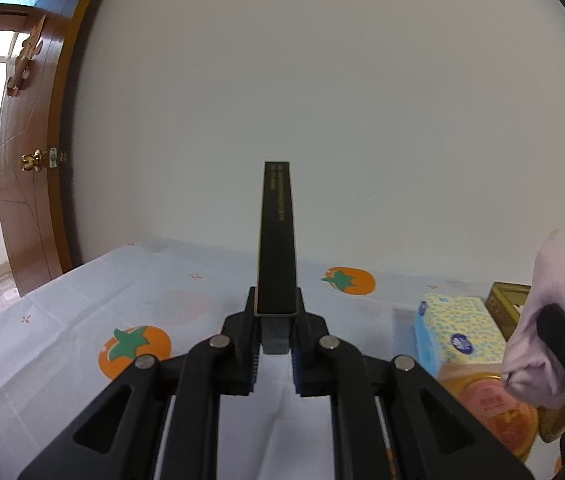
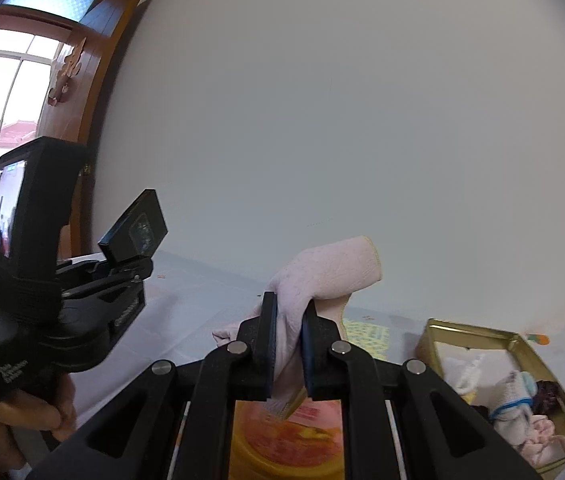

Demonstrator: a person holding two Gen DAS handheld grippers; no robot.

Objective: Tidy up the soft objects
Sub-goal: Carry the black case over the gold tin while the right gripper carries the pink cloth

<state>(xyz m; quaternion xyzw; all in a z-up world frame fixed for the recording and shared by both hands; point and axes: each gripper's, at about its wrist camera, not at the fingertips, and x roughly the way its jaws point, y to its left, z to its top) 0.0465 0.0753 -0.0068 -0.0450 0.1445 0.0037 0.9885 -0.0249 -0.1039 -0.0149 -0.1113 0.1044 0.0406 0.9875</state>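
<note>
Right wrist view: the right gripper (image 2: 288, 344) is clenching a pink cloth (image 2: 322, 276) above the table (image 2: 202, 292), left of the gold tin (image 2: 478, 334), which is already holding several soft pieces. The left gripper (image 1: 276, 320) is gripping a black box (image 1: 277, 240). Judging by this, the cloth is still awaiting stowing.

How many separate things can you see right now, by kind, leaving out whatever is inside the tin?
Pink cloth: 1
Slim black box: 1
Tissue pack: 1
Gold tin: 1
Orange-lidded tub: 1
Total: 5
</note>
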